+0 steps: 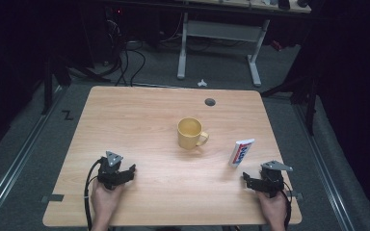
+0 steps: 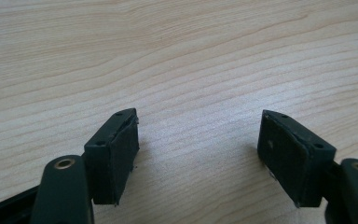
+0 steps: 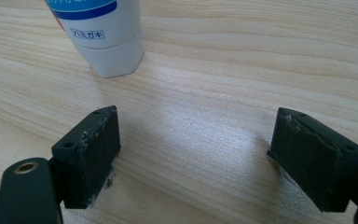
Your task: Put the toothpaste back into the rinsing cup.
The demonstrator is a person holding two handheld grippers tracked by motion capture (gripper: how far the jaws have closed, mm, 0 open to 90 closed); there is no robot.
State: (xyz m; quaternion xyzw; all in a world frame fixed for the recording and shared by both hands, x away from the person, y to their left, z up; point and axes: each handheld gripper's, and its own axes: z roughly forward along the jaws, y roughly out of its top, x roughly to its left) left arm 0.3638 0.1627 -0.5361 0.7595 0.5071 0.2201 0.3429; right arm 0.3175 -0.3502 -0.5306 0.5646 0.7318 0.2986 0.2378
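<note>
- toothpaste tube (image 1: 241, 151) lies flat on the table (image 1: 149, 120), right of the yellow mug (image 1: 191, 133), cap end toward me
- my right fingers (image 3: 196, 149) spread wide, empty, just short of its cap (image 3: 114, 58)
- my left fingers (image 2: 198, 149) wide apart, empty, well left of the mug
- tube looks light, soft, slick; i'd grip across the stiff cap end

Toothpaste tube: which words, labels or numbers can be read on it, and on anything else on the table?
"ハミガキ": in a small box on the white toothpaste tube, right gripper view.
Blue lettering above it on the tube: cut off, unreadable.
Tube label in the high view: too small to read.
Yellow mug: no text.
</note>
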